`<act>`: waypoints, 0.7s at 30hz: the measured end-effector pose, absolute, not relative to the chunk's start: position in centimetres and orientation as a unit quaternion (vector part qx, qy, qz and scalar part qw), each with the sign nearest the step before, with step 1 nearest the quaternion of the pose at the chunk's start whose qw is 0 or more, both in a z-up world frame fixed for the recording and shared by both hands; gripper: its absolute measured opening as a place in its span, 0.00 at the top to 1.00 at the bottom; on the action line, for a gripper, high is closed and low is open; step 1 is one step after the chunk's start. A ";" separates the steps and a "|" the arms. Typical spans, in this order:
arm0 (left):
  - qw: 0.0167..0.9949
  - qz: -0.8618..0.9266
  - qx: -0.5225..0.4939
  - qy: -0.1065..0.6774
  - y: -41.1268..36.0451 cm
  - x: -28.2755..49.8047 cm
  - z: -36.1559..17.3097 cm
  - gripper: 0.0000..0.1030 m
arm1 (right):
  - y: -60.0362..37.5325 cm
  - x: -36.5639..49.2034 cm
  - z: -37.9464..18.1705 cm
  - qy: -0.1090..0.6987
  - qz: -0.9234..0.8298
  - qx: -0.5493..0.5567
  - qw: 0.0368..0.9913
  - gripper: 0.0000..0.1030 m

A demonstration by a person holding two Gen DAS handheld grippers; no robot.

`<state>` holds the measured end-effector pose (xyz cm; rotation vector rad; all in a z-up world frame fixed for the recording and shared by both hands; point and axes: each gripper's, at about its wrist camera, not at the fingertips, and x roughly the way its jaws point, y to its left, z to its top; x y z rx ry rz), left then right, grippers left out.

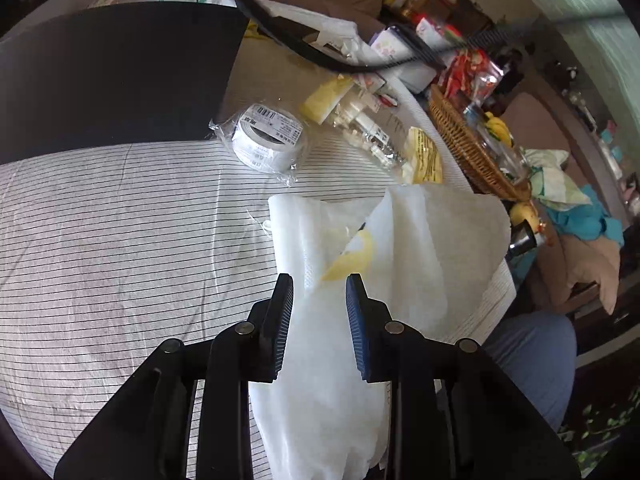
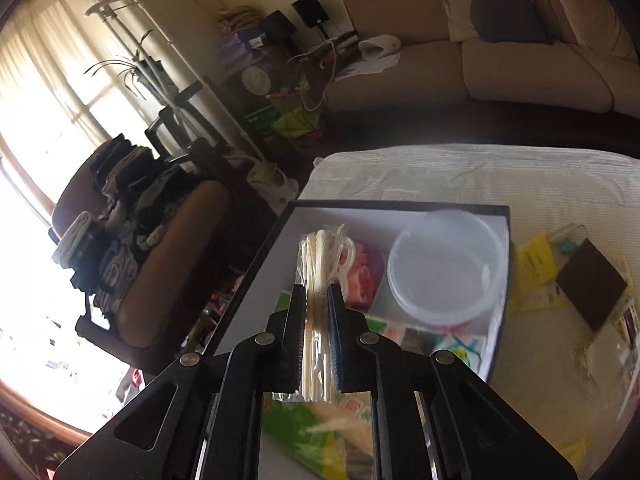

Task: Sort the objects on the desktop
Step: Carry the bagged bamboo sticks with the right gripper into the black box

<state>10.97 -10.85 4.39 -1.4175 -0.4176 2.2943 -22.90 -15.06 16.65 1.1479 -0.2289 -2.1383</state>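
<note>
Chopsticks [image 2: 316, 280] pinched by right tool [image 2: 316, 294] over box [image 2: 256, 264]; left tool [image 1: 320, 280] spread.

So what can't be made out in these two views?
- Left wrist: the white bag runs between the left tool's fingers and off the bottom edge; its contents are hidden.
- Left wrist: print on the tape roll is too small to read.
- Right wrist: the box's near end is hidden by the right tool, shut on a cutlery packet.
</note>
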 end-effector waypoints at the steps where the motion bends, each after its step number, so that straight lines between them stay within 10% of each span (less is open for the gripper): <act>1: 0.205 0.820 -0.513 -0.153 -10.9 10.8 4.1 0.75 | -16.1 -24.1 15.8 -0.085 -0.824 0.448 0.337 0.91; 21: 0.165 0.816 -0.535 -0.144 -11.2 9.8 2.0 0.74 | -13.8 -24.8 15.3 0.003 -0.843 0.458 0.283 0.80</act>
